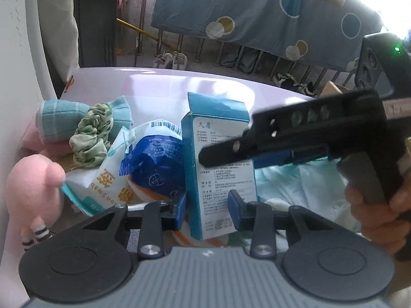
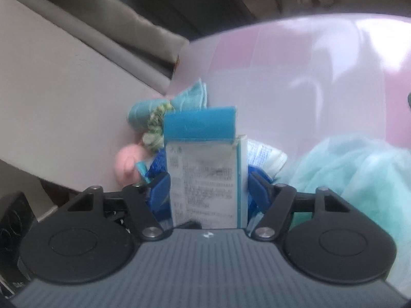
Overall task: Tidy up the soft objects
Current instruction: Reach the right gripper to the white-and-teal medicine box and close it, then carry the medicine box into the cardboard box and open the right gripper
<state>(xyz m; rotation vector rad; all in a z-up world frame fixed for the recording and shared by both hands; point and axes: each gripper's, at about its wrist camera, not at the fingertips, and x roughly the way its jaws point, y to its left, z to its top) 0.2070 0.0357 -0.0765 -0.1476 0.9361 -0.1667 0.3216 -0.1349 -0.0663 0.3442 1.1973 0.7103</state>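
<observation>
A: Nearest to us, the left gripper point(image 1: 206, 211) has its blue pads either side of the lower end of the tall blue-and-white cardboard box point(image 1: 218, 164), which stands upright near the middle of the glossy pink tabletop point(image 1: 159, 84). Clamped or not, I cannot tell.

B: And the right gripper point(image 2: 208, 192)?

A: From its own camera the jaws sit right against the box's two long edges, so I judge them closed on it. Both tools are on one carton.

B: Which step, then?

A: Lifting the box clear of the soft pile, I think. Next it wants a steady two-sided hold and a straight lift, since its blue top flap stands open.

B: What lies behind it?

A: Toward the left edge, a white cotton-swab packet point(image 1: 102, 179) and a crinkled blue-and-white plastic pouch point(image 1: 154, 161) touch the box's left side. A pink plush toy point(image 1: 36, 187) sits at the wall. Further back lie a green ruffled scrunchie point(image 1: 92, 138) and a rolled teal towel point(image 1: 61, 120). A pale mint cloth point(image 2: 354, 179) is heaped to the right
</observation>
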